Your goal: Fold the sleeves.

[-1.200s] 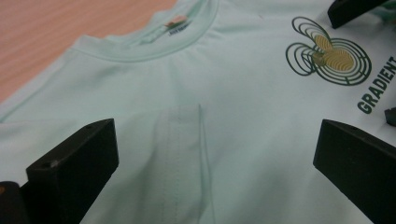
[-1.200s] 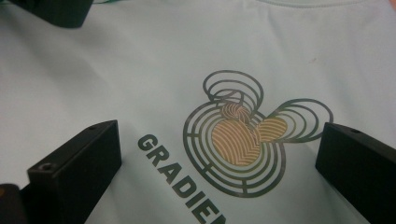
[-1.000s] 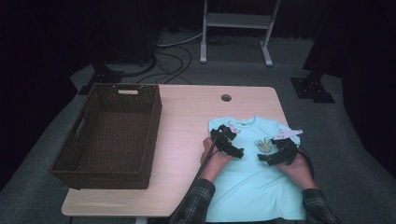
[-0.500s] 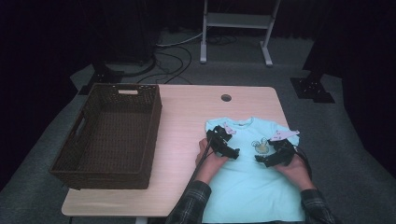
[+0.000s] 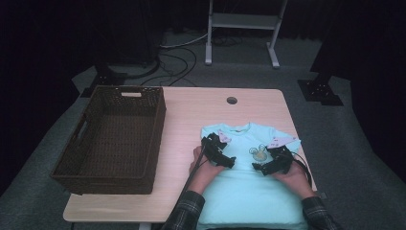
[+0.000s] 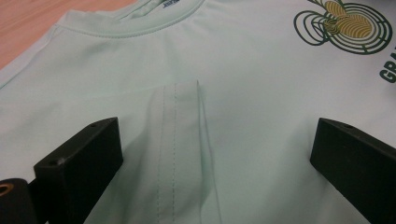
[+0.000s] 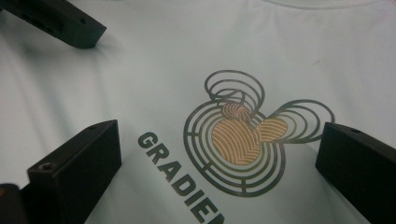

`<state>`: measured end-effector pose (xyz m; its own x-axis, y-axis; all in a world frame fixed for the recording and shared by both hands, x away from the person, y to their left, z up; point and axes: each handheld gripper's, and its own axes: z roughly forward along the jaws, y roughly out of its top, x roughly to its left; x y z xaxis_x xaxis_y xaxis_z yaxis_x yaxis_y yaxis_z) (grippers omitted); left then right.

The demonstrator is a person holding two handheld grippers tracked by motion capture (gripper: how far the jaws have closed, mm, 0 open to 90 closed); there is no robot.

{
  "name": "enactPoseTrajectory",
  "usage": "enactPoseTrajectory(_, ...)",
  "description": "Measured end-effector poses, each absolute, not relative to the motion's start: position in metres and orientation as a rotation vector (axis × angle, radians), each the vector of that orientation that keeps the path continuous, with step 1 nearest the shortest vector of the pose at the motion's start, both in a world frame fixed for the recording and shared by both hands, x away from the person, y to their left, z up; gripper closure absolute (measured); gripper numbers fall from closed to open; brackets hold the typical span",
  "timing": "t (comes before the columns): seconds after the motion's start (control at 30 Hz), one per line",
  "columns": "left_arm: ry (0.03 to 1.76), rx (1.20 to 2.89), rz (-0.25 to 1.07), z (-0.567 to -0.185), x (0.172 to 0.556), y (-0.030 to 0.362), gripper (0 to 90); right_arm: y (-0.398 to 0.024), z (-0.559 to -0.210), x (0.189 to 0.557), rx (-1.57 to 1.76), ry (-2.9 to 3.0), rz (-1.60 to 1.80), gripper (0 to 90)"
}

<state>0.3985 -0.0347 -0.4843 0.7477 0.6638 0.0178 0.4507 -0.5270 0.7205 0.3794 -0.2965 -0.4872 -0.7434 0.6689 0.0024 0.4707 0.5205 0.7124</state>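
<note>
My left gripper and right gripper hover over the mint T-shirt, which lies flat at the table's five o'clock corner. Both have jaws spread wide, holding nothing. A folded sleeve sits between my left jaws, perhaps touching. The wicker basket stands at nine o'clock.

A pale green shirt lies flat at the worktop's near right; both tongs, left and right, rest on it. A wicker basket stands left.
</note>
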Motion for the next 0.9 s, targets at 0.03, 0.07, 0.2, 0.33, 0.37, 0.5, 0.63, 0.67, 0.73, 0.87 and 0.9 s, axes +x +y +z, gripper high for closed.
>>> enactPoseTrajectory(0.03,0.834,2.216,0.377,-0.484,0.397,-0.032,1.4,-0.294,-0.487,0.378,0.963,2.493,1.044,0.0)
enactPoseTrajectory(0.07,0.835,2.218,0.379,-0.484,0.395,-0.029,1.4,-0.291,-0.487,0.376,0.953,2.495,1.043,0.0)
enactPoseTrajectory(0.2,0.841,2.213,0.378,-0.484,0.389,-0.019,1.4,-0.281,-0.487,0.371,0.939,2.502,1.045,0.0)
enactPoseTrajectory(0.33,0.835,2.215,0.375,-0.484,0.384,-0.011,1.4,-0.272,-0.487,0.367,0.939,2.502,1.046,0.0)
enactPoseTrajectory(0.37,0.831,2.216,0.374,-0.484,0.382,-0.008,1.4,-0.270,-0.487,0.365,0.942,2.503,1.044,0.0)
enactPoseTrajectory(0.5,0.821,2.220,0.371,-0.484,0.376,-0.001,1.4,-0.264,-0.487,0.359,0.931,2.506,1.050,0.0)
enactPoseTrajectory(0.63,0.822,2.219,0.374,-0.484,0.374,0.000,1.3,-0.260,-0.487,0.357,0.928,2.510,1.049,0.0)
enactPoseTrajectory(0.67,0.826,2.217,0.376,-0.484,0.373,0.000,1.3,-0.260,-0.487,0.357,0.925,2.510,1.048,0.0)
enactPoseTrajectory(0.73,0.830,2.216,0.378,-0.484,0.373,0.000,1.2,-0.260,-0.487,0.356,0.929,2.509,1.046,0.0)
enactPoseTrajectory(0.87,0.855,2.208,0.390,-0.484,0.371,0.000,1.1,-0.259,-0.487,0.356,0.934,2.508,1.046,0.0)
enactPoseTrajectory(0.9,0.861,2.206,0.392,-0.484,0.371,-0.001,1.1,-0.259,-0.487,0.356,0.934,2.508,1.046,0.0)
